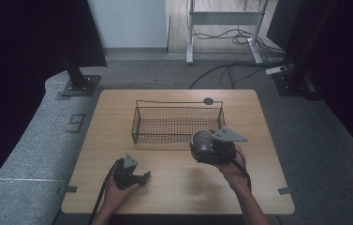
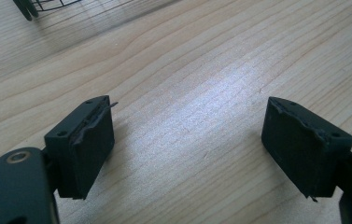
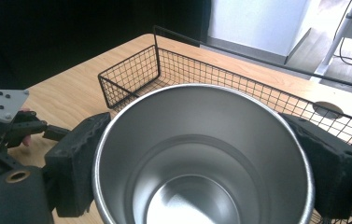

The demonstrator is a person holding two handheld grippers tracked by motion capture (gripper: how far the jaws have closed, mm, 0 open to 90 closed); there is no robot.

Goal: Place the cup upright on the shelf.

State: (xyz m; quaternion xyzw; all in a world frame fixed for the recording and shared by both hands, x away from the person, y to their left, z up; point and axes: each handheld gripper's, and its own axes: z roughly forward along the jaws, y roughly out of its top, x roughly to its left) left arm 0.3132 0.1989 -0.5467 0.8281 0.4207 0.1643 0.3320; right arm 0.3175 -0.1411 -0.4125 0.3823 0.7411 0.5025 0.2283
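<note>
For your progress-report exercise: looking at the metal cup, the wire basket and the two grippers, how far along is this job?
Done: the right gripper has the metal cup gripped between its jaws and raised off the table, beside the wire basket. In hand: carrying the cup, apparently toward the basket. Left: the basket holds nothing, so the cup probably has to go in and be released. The left gripper rests open over bare wood.

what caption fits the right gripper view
Right gripper clamps an empty steel cup before the wire basket.
</note>
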